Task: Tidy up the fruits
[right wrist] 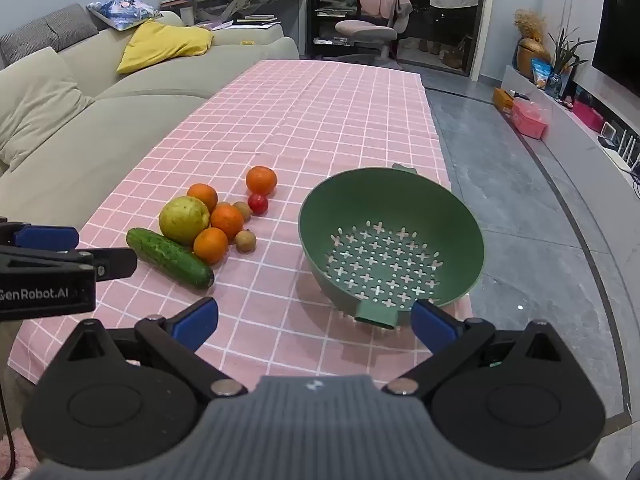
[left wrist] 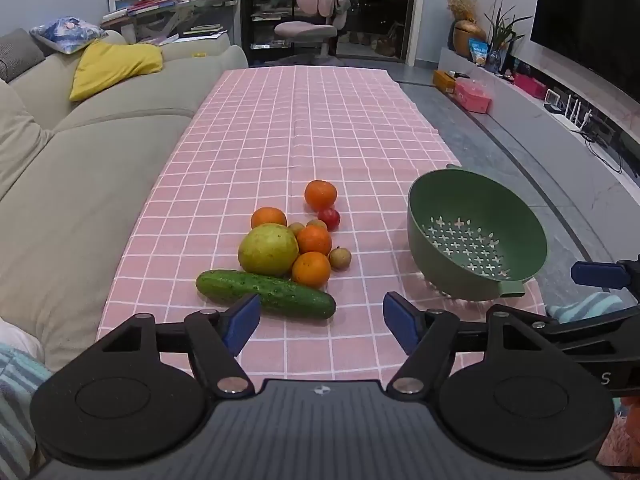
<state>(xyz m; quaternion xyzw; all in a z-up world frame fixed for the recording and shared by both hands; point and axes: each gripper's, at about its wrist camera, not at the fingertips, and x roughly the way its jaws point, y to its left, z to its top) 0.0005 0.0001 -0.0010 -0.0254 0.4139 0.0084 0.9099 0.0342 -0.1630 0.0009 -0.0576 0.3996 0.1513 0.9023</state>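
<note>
I am holding both claws wide apart above the near end of the pink-checked surface (left wrist: 280, 120), nothing between their blue pads. The left claw (left wrist: 320, 322) is hovering just short of the cucumber (left wrist: 266, 293), which is lying across the front of the fruit pile. The right claw (right wrist: 314, 322) is hanging just before the near handle of the green colander (right wrist: 390, 240), the bowl sitting empty (its cross-shaped holes showing the cloth beneath).

In the left wrist view the pile is sitting at 12 o'clock from my left claw and the colander at 2 o'clock, well apart from the fruit. A large yellow-green guava (left wrist: 268, 249) is resting against the cucumber, with three oranges crowding around it: one (left wrist: 311, 267) at its 4 o'clock, one (left wrist: 314, 239) at its 2 o'clock, one (left wrist: 268, 218) at its 12 o'clock. A fourth orange (left wrist: 320, 194) is sitting farther back, a small red fruit (left wrist: 329, 219) touching its near side. A brown longan (left wrist: 340, 258) is lying just right of the nearest orange, and two more small brown fruits are peeking out behind the middle one.
</note>
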